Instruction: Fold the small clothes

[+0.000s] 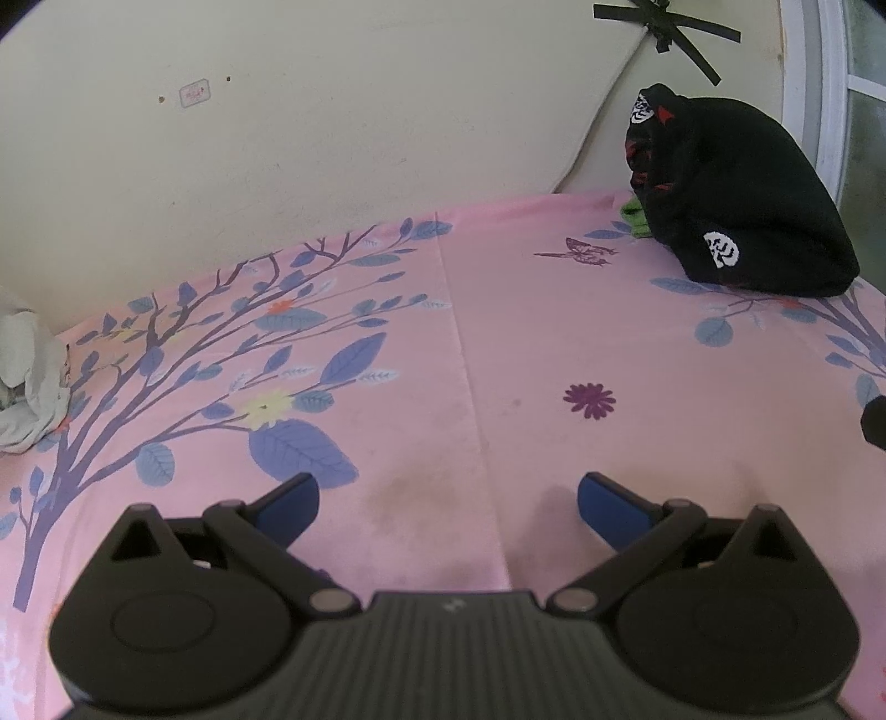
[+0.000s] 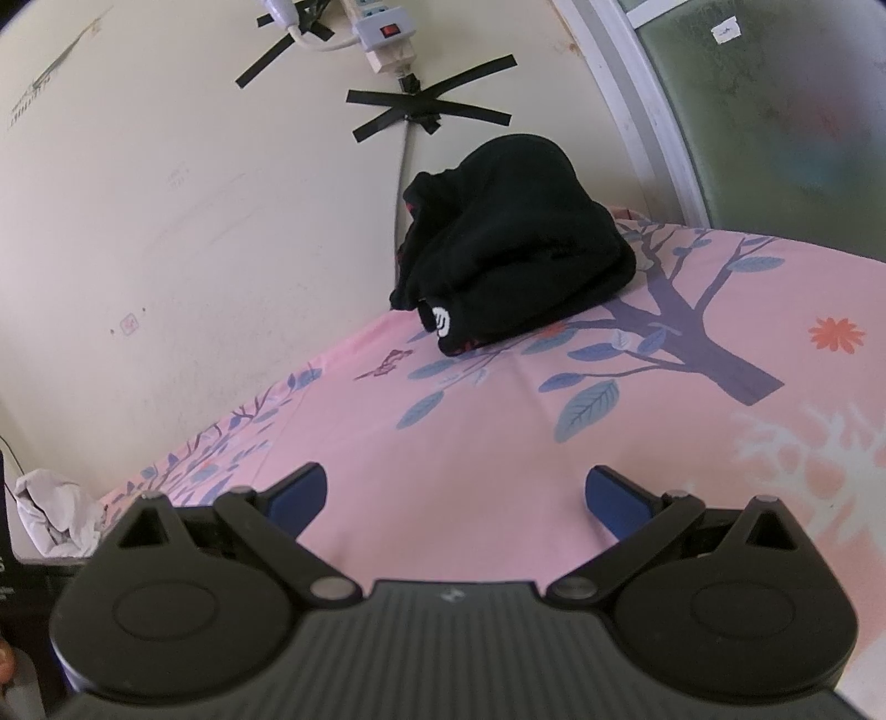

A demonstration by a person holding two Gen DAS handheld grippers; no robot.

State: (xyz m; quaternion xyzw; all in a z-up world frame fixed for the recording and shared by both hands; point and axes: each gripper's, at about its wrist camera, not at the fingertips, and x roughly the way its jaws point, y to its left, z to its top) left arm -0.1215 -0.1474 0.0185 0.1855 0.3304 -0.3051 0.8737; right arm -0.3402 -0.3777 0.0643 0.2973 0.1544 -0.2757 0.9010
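Note:
A bundled black garment [image 1: 736, 194] with white and red prints lies at the far right corner of the pink floral bed sheet [image 1: 498, 343], against the wall. A bit of green cloth [image 1: 634, 219] peeks out beside it. The right wrist view shows the same black garment [image 2: 509, 243] ahead, in the corner. My left gripper [image 1: 447, 504] hovers open over bare sheet, nothing between its blue pads [image 1: 293, 507]. My right gripper [image 2: 457, 498] is also open and empty above the pink sheet [image 2: 498, 432], well short of the garment.
A crumpled white cloth [image 1: 27, 382] lies at the sheet's left edge by the wall, and the white cloth [image 2: 52, 518] shows at lower left in the right wrist view. A power strip [image 2: 382, 27] and taped cable hang on the wall. A window frame [image 2: 637, 111] stands at right.

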